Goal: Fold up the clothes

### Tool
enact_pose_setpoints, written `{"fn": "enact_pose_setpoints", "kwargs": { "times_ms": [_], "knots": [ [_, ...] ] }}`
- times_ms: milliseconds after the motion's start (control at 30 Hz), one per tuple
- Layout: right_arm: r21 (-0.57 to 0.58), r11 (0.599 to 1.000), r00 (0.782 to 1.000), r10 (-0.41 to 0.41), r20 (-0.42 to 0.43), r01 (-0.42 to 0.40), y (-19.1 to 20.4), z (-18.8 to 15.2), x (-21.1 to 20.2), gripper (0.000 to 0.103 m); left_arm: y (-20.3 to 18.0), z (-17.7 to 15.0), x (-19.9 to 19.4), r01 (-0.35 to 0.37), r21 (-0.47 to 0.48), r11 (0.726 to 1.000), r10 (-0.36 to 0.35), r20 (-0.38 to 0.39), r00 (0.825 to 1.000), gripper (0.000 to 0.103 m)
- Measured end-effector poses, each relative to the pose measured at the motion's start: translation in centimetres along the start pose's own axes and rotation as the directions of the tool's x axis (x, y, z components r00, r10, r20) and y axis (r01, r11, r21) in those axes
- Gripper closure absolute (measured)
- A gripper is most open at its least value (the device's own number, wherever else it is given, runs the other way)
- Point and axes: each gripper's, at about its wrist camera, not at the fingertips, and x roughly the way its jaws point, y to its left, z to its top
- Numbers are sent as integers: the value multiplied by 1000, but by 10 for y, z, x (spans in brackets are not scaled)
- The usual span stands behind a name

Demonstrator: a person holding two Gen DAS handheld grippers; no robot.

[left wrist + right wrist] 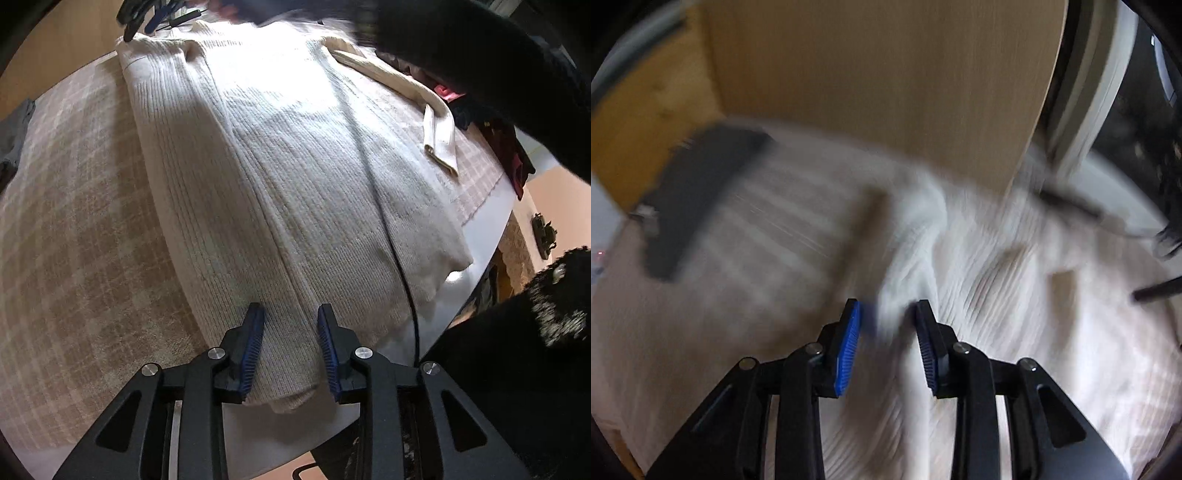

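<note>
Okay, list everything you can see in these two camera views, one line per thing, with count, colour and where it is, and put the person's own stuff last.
cream ribbed knit sweater: one, cream, spread flat along the middle of the table, one sleeve lying out to its right.
beige checked cloth: one, beige and white, covering the table under the sweater.
grey folded garment: one, grey, at the left edge of the cloth.
pile of dark and red clothes: one heap, dark with red and pink, beyond the sweater's right side.
light wooden panel: one, pale wood, upright behind the table.
black sleeve: one, black, reaching across the upper right.
left tongs: one pair, black with blue pads, apart over the sweater's near hem.
right tongs: one pair, same colours, over bunched sweater fabric; view blurred.
</note>
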Motion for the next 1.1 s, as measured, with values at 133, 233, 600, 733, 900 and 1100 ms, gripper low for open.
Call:
{"fn": "enact_pose_setpoints", "kwargs": {
  "times_ms": [133,233,600,733,900,1100],
  "knots": [
    [8,1000,998,13,54,-13,-4,-11,-34,70,2,0,-11,0,-10,1000,0,6,1000,77],
    [-21,998,995,61,73,-59,0,-50,-75,69,7,-1,-37,-23,-6,1000,23,71,997,77],
    [33,996,993,88,-73,-86,25,-210,-80,69,1,-9,2,-28,204,979,37,-42,998,75],
    [183,980,993,57,99,-74,-17,-234,-159,69,5,-9,-6,-20,223,975,31,-46,998,76],
    [298,944,964,-199,176,141,-93,-274,-243,48,-3,0,-40,2,226,974,-13,48,999,76],
    [425,889,962,-244,123,171,-183,-317,-266,48,-54,38,-33,23,282,959,-51,94,994,76]
  ]
}}
